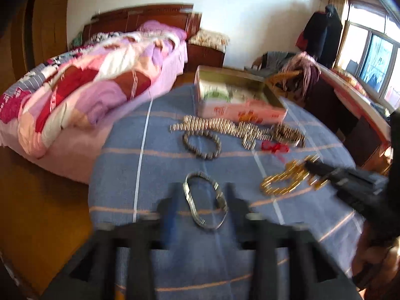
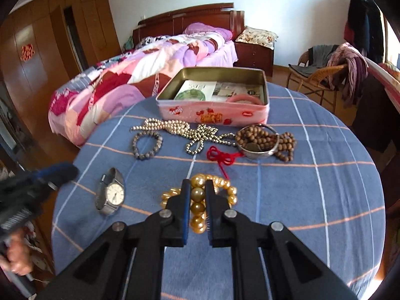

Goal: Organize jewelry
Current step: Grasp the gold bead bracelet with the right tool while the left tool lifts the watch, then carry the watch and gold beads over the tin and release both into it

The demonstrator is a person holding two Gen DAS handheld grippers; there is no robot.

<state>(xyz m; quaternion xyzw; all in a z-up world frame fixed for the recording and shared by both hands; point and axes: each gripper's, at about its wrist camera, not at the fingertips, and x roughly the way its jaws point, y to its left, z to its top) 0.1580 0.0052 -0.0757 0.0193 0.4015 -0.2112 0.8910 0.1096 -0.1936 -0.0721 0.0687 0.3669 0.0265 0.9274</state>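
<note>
Clamping the gold bead necklace on the blue cloth, the right gripper is closed. Left gripper straddles the watch, unclenched. Pink tin holds cards and a pink bangle.

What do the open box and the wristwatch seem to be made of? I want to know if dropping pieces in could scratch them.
The box looks like thin metal tin: dull brassy inside walls, rolled rim, printed pink outside. The wristwatch appears to be polished silver-toned metal with a fine mesh band and a pale dial under a clear cover, glass or plastic.
</note>
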